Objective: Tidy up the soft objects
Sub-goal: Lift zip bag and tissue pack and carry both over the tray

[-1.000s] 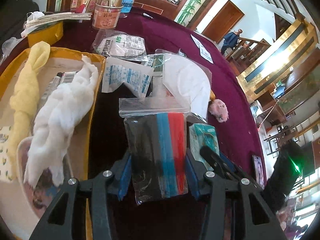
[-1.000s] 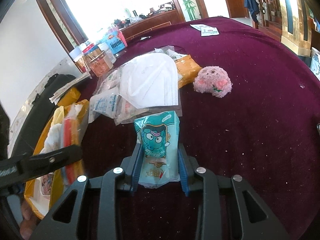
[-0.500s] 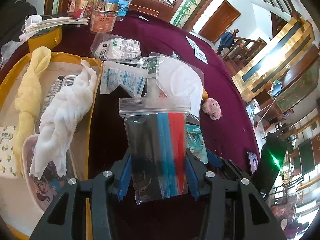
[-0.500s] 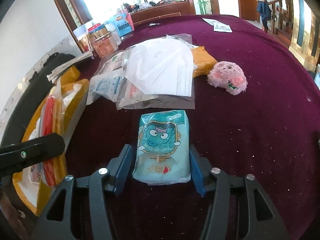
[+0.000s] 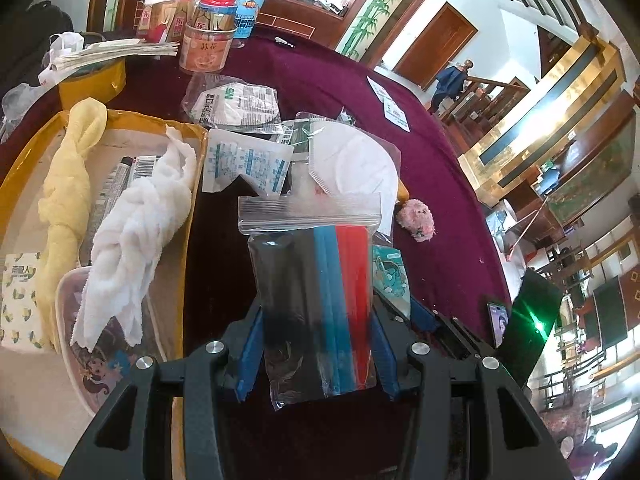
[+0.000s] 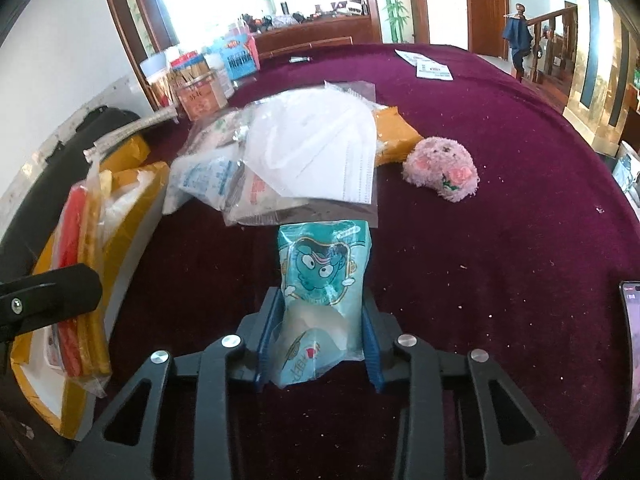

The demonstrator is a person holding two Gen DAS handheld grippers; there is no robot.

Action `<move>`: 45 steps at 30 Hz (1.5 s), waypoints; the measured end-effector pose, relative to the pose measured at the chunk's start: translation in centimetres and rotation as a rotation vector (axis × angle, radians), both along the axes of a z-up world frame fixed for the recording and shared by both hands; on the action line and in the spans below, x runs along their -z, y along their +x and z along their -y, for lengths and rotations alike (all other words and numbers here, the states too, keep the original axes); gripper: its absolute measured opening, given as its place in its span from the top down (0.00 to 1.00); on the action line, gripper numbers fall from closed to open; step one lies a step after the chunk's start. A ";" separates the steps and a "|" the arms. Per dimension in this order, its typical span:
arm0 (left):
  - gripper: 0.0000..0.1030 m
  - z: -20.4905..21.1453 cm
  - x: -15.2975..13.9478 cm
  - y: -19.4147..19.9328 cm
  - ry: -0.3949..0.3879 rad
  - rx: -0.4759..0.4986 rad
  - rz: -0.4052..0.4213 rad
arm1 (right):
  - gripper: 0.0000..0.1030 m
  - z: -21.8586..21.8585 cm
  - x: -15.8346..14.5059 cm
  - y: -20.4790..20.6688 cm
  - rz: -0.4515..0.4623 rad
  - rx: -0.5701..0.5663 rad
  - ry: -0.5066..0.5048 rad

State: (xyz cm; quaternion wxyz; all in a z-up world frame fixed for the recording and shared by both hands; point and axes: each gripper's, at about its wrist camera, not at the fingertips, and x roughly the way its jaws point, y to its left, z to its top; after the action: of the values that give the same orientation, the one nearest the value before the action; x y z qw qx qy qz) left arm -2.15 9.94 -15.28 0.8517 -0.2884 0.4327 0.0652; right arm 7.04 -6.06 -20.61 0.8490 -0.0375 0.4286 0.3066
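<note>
The left gripper (image 5: 318, 344) is clamped on a clear zip bag (image 5: 312, 300) of black, blue and red strips, held up beside the yellow tray (image 5: 192, 216). The right gripper (image 6: 318, 344), its jaws just closing, pinches a teal tissue pack (image 6: 324, 280) over the purple tablecloth (image 6: 500, 208); the pack's lower end is crumpled and its print unreadable. The tray, cut off at the left edge, holds a twisted yellow towel (image 5: 68, 196) and a white towel (image 5: 136, 232).
</note>
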 end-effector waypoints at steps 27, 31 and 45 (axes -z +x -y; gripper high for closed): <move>0.51 -5.6 -3.0 -7.4 -0.058 -0.099 0.040 | 0.65 -0.6 -6.0 -3.9 -0.058 -0.160 0.363; 0.51 -6.8 -2.7 -8.3 -0.057 -0.128 0.031 | 0.65 -2.5 -6.6 -4.8 -0.073 -0.205 0.360; 0.50 -10.4 -1.8 -9.9 -0.052 -0.211 0.013 | 0.65 -6.9 -5.8 -6.7 -0.122 -0.282 0.320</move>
State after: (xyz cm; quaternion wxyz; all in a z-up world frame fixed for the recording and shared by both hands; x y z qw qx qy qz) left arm -12.10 20.36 -13.45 0.8352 -0.3547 0.3959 0.1414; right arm 0.35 0.84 -14.82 0.7653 0.0570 0.4157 0.4882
